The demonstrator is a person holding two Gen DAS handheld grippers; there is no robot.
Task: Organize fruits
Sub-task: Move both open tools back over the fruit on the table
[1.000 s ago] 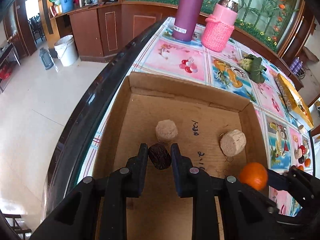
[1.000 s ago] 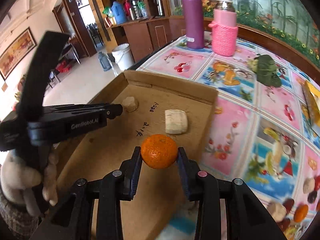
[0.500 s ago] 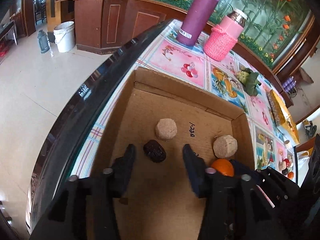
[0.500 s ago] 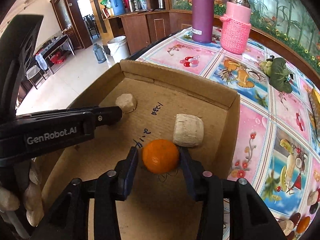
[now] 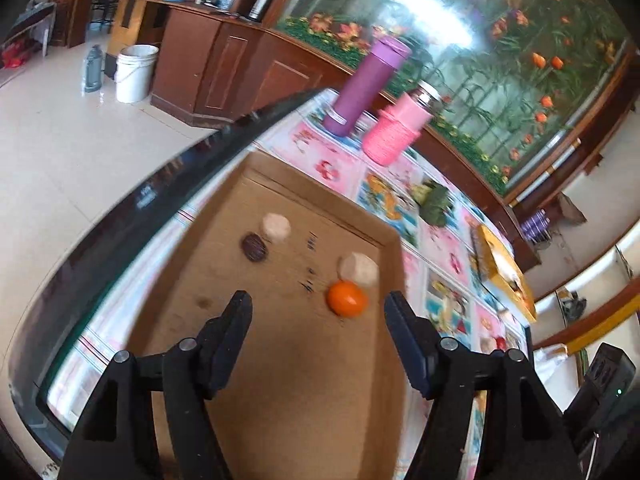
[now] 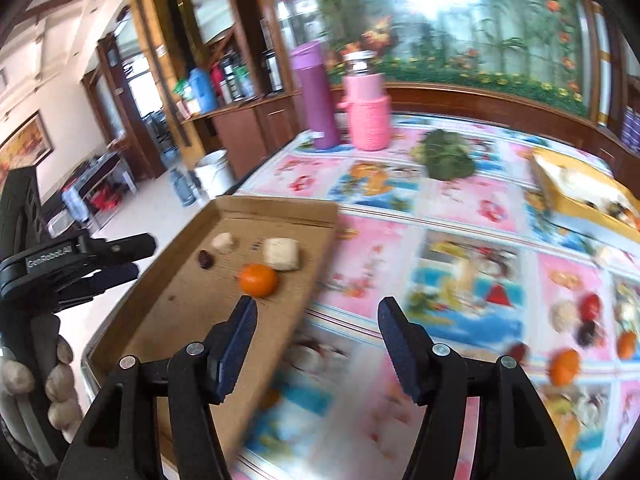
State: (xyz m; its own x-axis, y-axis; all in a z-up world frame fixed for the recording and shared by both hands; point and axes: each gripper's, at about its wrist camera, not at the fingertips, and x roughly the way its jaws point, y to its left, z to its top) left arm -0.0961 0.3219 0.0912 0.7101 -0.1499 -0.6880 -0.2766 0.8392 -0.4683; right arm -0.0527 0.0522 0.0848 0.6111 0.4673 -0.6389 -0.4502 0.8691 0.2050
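Orange (image 5: pixel 346 299) sits in box (image 5: pixel 280 400) ahead of left tool (image 5: pixel 318 314); both left and right tool (image 6: pixel 318 320) wide open, empty

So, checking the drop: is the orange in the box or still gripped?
In the box: the orange lies on the cardboard box floor, both grippers open and empty.

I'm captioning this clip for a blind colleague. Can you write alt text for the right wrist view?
The open right gripper hovers empty above the edge of a shallow cardboard box holding an orange, a dark fruit and two pale beige pieces. More fruits lie blurred on the pink picture tablecloth to the right; the left gripper shows at left.
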